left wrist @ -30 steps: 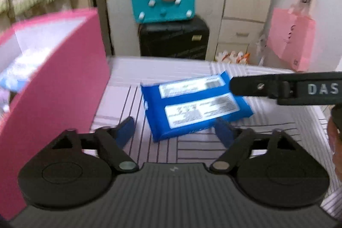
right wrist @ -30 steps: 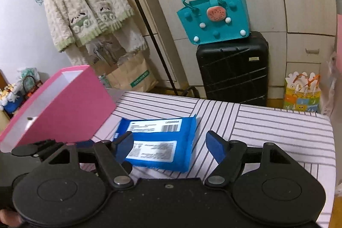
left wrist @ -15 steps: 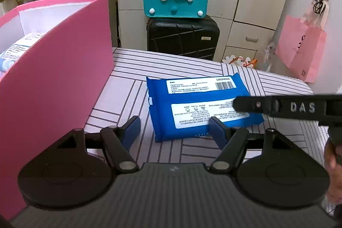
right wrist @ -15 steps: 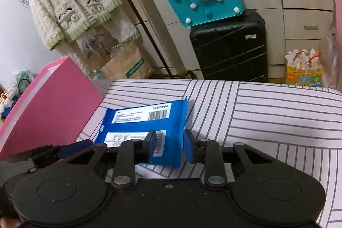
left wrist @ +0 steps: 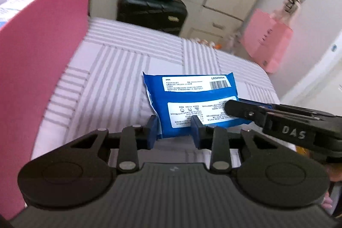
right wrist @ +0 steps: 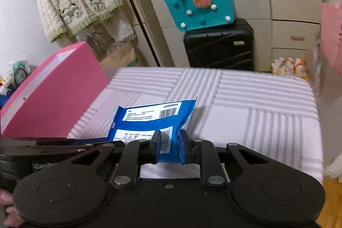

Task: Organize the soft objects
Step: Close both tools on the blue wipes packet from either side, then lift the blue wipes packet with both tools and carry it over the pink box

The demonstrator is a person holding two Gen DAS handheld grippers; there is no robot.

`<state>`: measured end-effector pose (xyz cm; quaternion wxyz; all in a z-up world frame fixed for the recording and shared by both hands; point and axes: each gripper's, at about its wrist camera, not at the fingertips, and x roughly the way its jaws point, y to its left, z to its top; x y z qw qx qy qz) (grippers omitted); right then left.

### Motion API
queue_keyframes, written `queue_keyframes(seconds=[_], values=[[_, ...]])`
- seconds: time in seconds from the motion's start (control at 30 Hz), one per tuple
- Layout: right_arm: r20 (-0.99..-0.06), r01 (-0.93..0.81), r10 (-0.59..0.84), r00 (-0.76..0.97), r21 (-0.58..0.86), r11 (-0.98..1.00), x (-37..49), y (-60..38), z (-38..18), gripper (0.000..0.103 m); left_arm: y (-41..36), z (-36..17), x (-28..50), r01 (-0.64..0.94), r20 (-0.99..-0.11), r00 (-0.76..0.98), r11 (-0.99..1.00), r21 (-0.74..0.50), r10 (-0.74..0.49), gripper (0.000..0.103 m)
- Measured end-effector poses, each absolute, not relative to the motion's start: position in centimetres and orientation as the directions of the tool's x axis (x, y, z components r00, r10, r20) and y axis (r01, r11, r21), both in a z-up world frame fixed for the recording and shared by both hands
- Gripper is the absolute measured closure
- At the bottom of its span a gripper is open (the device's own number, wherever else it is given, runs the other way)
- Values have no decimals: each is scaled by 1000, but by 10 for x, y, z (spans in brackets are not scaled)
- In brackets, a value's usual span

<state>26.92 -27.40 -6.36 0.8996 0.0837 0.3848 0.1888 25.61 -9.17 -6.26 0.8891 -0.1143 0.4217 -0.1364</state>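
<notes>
"LX320054" above barcode on blue pack [left wrist: 192,99] label; "DAS" on right gripper [left wrist: 235,109] arm.

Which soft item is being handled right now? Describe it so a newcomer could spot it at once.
Start at the striped bedcover, with the tall pink box on its left side. Just right of that box is a flat blue packet, pinched along its near edge by the left gripper and the right gripper. It alone is blue plastic with white printed labels and a barcode.

One blue packet [left wrist: 192,99], one pink box [right wrist: 55,99], two claws — left claw [left wrist: 174,131], right claw [right wrist: 170,147], one teal bag [right wrist: 201,5], one suitcase [right wrist: 218,46]
</notes>
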Motion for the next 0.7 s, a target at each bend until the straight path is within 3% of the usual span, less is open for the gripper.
queue_keyframes(seconds=[0.17, 0.4, 0.5, 0.6, 0.7], values=[[-673, -237, 363, 644, 275, 932, 249, -278, -68, 81, -102, -61, 242, 192, -747, 583, 948, -255, -319, 71], [-673, -200, 321, 666, 253, 947, 249, -285, -70, 76, -99, -61, 256, 165, -732, 623, 961, -223, -277, 55], [-670, -209, 353, 653, 289, 934, 250, -284, -73, 71, -99, -62, 261, 171, -724, 631, 961, -218, -277, 57], [-661, -224, 399, 635, 337, 914, 251, -280, -75, 72, -98, -61, 260, 194, -727, 603, 944, -266, -329, 68], [-668, -229, 378, 641, 304, 925, 249, -272, -74, 72, -98, -61, 259, 198, -728, 589, 935, -293, -353, 71]])
